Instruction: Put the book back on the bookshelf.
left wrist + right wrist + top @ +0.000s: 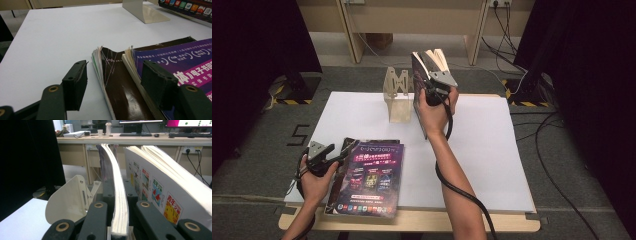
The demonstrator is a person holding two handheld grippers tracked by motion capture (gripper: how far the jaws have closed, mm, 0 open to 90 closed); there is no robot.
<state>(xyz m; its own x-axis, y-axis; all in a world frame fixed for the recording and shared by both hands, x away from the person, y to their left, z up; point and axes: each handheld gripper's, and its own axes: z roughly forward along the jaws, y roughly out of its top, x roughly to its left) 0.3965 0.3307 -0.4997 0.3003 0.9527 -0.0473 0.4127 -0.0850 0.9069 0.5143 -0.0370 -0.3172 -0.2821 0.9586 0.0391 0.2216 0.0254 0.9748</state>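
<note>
Right gripper point(430, 91) clamps one book point(424, 75) upright near the far bookend point(398, 95); two books point(367, 177) remain beside the wide-open left gripper point(343, 152).

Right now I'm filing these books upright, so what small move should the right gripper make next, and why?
Probably ease the held book left until it stands against the cream bookend. The right gripper is shut on part of its pages, the book is upright beside the bookend, and its other pages fan open.
</note>
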